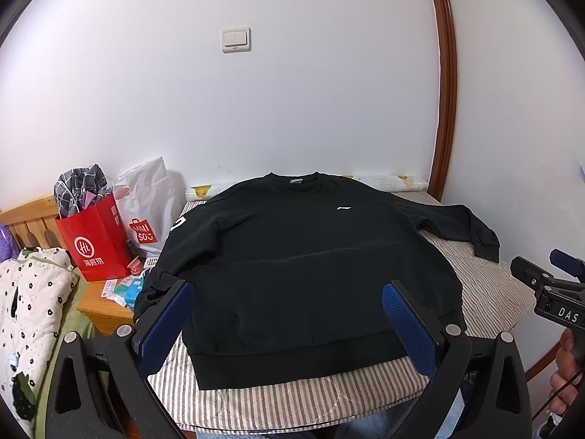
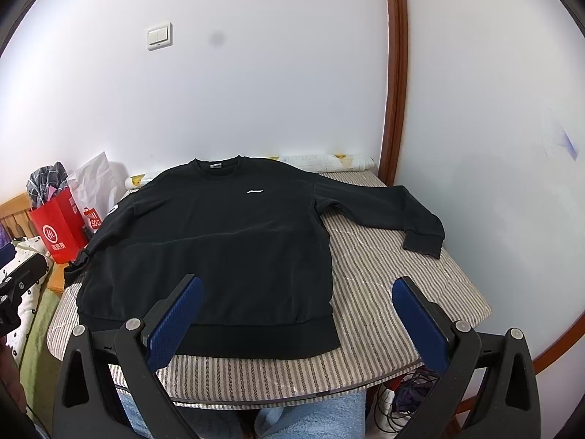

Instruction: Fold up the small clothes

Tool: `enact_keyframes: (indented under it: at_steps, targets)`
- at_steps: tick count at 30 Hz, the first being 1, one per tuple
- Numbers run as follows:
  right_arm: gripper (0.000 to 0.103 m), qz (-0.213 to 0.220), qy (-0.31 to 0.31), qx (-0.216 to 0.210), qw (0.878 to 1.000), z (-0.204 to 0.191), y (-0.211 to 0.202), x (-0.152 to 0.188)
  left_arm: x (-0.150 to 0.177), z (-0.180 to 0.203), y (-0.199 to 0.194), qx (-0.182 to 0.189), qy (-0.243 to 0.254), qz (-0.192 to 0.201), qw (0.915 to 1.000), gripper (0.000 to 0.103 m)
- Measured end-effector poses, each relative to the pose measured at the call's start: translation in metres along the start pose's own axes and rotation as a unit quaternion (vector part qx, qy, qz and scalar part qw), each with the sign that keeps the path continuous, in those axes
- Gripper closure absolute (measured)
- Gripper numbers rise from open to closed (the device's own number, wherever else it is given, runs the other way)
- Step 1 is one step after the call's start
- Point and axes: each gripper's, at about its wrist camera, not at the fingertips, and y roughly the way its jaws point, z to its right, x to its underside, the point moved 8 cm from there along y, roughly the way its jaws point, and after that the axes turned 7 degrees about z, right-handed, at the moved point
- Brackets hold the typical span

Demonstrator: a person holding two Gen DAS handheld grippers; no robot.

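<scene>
left gripper (image 1: 289,323): jaws released, wide apart, nothing between them, hovering above the near hem
right gripper (image 2: 298,320): jaws released, wide apart, holding nothing, above the hem's right corner
sweatshirt (image 1: 292,263): black, spread flat, front up, just ahead of both sets of jaws; collar at far end, white logo on chest
right sleeve side: stretched out beyond right jaws, cuff (image 2: 424,243) lying on the table
left sleeve side: draped off table edge, left of left jaws
table (image 2: 384,292): striped cover, carrying sweatshirt
red bag (image 1: 97,241): far left of left jaws, beside white bag (image 1: 150,205)
light switch (image 1: 236,39): on wall, high above jaws
</scene>
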Motion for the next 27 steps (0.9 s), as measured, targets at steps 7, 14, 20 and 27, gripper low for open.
enact_keyframes:
  at_steps: [7, 14, 20, 27]
  targets:
    - [0.001, 0.001, -0.001, 0.000, 1.000, 0.0001, -0.0015, 0.0002, 0.0007, -0.0005, -0.0002, 0.001, 0.000, 0.000, 1.0000, 0.000]
    - [0.001, 0.003, -0.002, 0.001, 1.000, 0.0000, -0.0028, -0.0018, 0.0010, -0.0004, -0.0002, -0.001, 0.000, 0.001, 1.0000, 0.000]
    - [0.001, 0.005, -0.004, 0.000, 1.000, -0.0007, -0.0036, -0.0018, 0.0011, -0.0002, -0.0004, -0.001, 0.000, 0.001, 1.0000, 0.000]
    - [0.001, 0.005, -0.006, 0.000, 1.000, -0.0025, -0.0038, -0.0015, 0.0001, 0.0002, -0.0002, 0.001, 0.001, 0.002, 1.0000, 0.000]
